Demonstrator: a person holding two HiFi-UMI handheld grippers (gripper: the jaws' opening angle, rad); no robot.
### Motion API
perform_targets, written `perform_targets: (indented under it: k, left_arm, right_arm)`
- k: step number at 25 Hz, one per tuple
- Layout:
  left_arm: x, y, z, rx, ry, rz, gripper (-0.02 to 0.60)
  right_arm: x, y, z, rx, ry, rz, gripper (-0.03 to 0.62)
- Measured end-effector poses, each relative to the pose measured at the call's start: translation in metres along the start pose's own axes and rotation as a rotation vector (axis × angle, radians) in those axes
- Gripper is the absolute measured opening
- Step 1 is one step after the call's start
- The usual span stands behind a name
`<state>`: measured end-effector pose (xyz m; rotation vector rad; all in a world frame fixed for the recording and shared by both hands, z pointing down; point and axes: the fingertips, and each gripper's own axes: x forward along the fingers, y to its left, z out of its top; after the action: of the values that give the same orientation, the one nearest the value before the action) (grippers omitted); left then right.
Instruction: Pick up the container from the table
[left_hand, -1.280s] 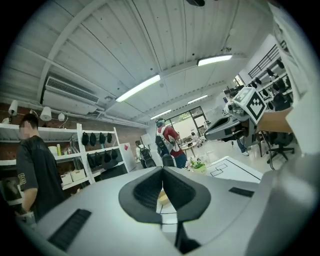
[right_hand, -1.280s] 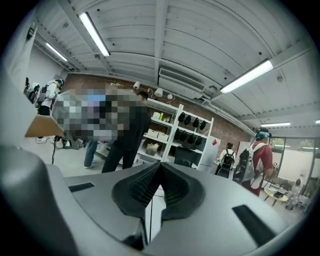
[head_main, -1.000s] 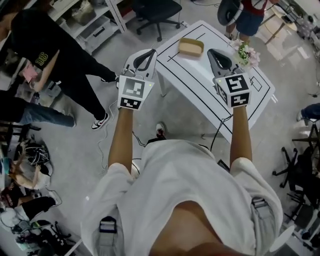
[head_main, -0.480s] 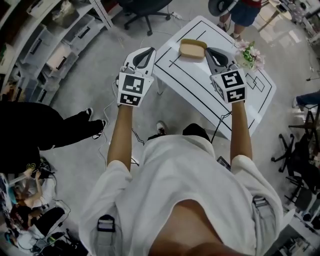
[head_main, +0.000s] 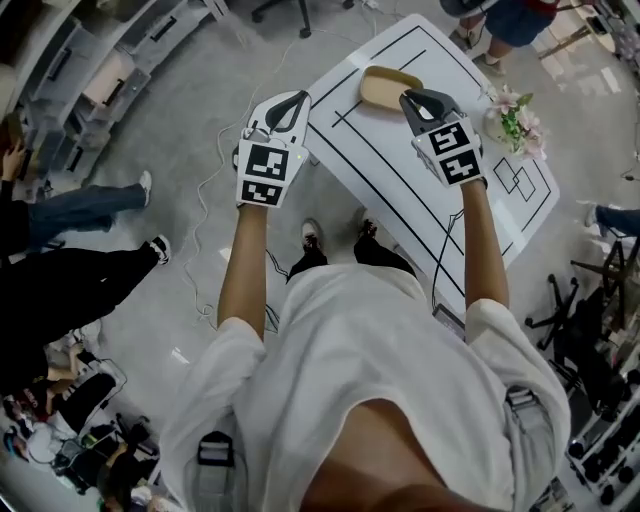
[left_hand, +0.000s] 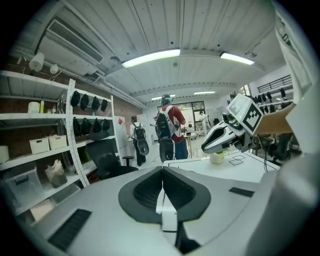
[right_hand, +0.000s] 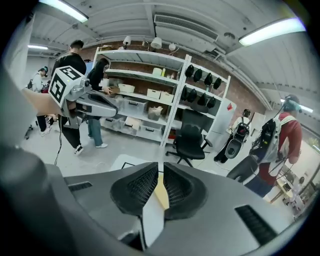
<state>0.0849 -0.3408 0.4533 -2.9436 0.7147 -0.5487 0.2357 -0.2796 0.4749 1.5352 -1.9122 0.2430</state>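
The tan container lies on the far part of the white table, which has black lines on it. My right gripper hovers over the table, its tips at the container's right near edge. Its jaws are opening: a narrow slit shows between the pads, with a strip of the tan container seen through it. Nothing is gripped. My left gripper hangs off the table's left edge, over the floor, pads shut together and holding nothing.
A pot of pink flowers stands on the table right of the container. Shelving lines the far left. People stand at the left and beyond the table. Cables lie on the floor.
Both grippers have moved forward and down toward the table. The right gripper's tips have come from short of the container to its near edge. The bystanders have shifted in the view.
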Motion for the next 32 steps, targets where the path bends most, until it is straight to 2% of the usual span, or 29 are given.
perform_targets:
  k: [5,10,15,19,23,26,32]
  left_arm:
    - [0.024,-0.003,-0.029,-0.048,0.072,0.023,0.018]
    - [0.038,-0.001,-0.058,-0.092,0.129,0.062,0.018]
    - [0.046,0.003,-0.084,-0.12,0.185,0.077,0.018]
    - [0.045,-0.001,-0.101,-0.136,0.219,0.07,0.018]
    - [0.04,-0.003,-0.11,-0.146,0.233,0.071,0.018]
    - [0.036,-0.004,-0.116,-0.154,0.239,0.072,0.018]
    - [0.022,-0.008,-0.122,-0.163,0.238,0.078,0.018]
  right_arm:
    - [0.048,-0.009,-0.033,-0.04,0.069,0.099,0.066]
    - [0.098,-0.007,-0.072,-0.125,0.163,0.2,0.102]
    - [0.143,0.005,-0.111,-0.241,0.26,0.316,0.132]
    - [0.165,0.018,-0.142,-0.348,0.342,0.376,0.161]
    - [0.18,0.023,-0.162,-0.455,0.412,0.371,0.146]
    - [0.188,0.024,-0.165,-0.541,0.444,0.348,0.081]
    - [0.192,0.022,-0.159,-0.601,0.463,0.311,0.057]
